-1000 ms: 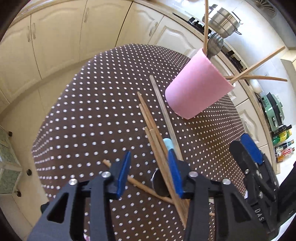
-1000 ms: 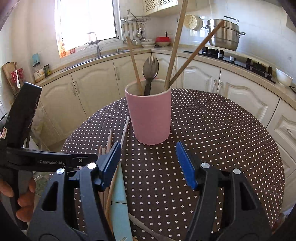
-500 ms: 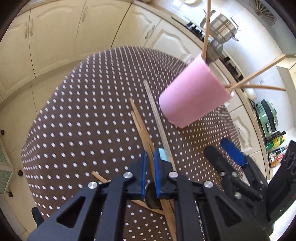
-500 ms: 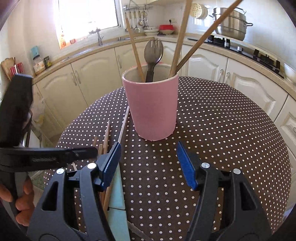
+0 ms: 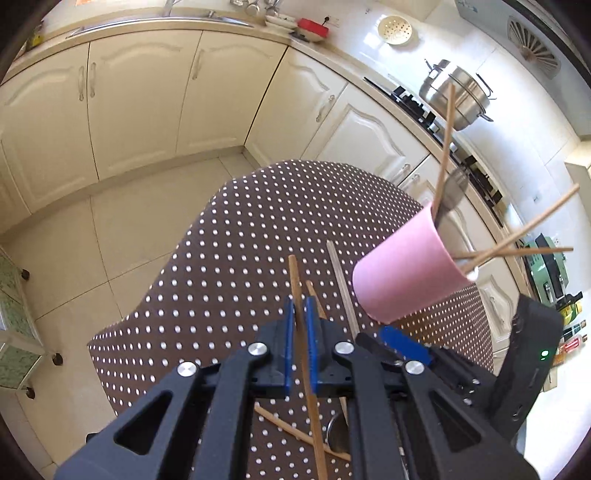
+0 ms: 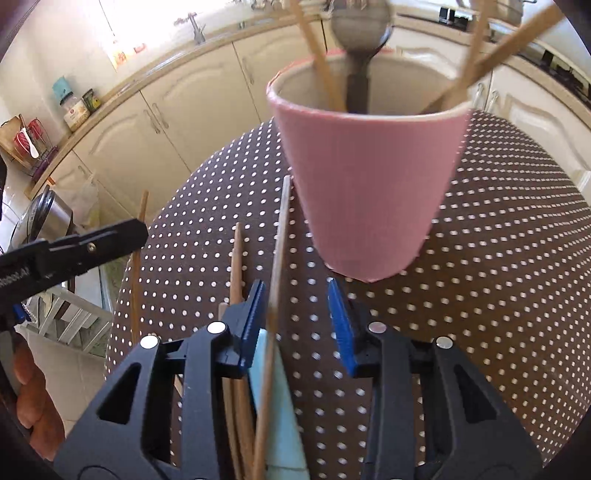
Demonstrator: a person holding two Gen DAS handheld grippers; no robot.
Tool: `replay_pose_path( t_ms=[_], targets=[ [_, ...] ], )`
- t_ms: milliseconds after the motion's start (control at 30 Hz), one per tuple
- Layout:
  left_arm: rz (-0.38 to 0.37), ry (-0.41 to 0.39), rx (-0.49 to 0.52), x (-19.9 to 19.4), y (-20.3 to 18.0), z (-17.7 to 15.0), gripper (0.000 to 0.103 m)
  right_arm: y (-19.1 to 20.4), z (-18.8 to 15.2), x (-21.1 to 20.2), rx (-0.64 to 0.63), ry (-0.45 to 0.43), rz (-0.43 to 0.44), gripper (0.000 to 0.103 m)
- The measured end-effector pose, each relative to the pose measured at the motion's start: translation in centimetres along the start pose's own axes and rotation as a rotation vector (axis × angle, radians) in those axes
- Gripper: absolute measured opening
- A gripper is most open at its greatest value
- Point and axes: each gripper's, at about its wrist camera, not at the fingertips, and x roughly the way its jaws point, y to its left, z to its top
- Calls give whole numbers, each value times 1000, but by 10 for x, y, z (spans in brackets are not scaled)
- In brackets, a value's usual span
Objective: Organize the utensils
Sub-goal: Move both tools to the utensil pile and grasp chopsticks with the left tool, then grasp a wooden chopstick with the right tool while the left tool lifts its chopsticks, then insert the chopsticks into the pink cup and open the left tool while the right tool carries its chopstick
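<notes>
A cup (image 6: 369,177) stands on a table (image 6: 498,258), holding chopsticks (image 6: 491,48) and a spoon (image 6: 360,33). More chopsticks (image 6: 236,254) lie left of it.

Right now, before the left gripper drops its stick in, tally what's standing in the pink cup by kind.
Wooden chopsticks: 3
Metal utensil: 1
Total in the pink cup: 4
Not counted: the held chopstick, clamped in the left gripper.
</notes>
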Motion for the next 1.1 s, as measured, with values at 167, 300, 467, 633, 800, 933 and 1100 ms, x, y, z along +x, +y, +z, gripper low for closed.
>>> replay_pose_path(
  t_ms=[167,300,467,633,800,933,1100],
  targets=[
    [5,-12,10,3,-2,7,6,11,10,13,-8,37,-5,26],
    [-7,-15,19,3,-5,6,4,13,13,18,-15,42,3,6],
    [-15,-49,58,-11,-14,2,3,8,4,-4,-19,-13,51,6],
    [15,2,84,-8,-19,-4,5,3,-9,-25,-36,-43,71,6],
    [75,121,61,17,-16,-16,8,-17,-18,-34,2,-43,99,6],
    [110,196,72,36,-19,-25,23,-24,-25,-37,11,-42,110,6],
    [142,203,104,45,-27,-30,23,-32,-32,-42,13,-43,128,6]
  ],
)
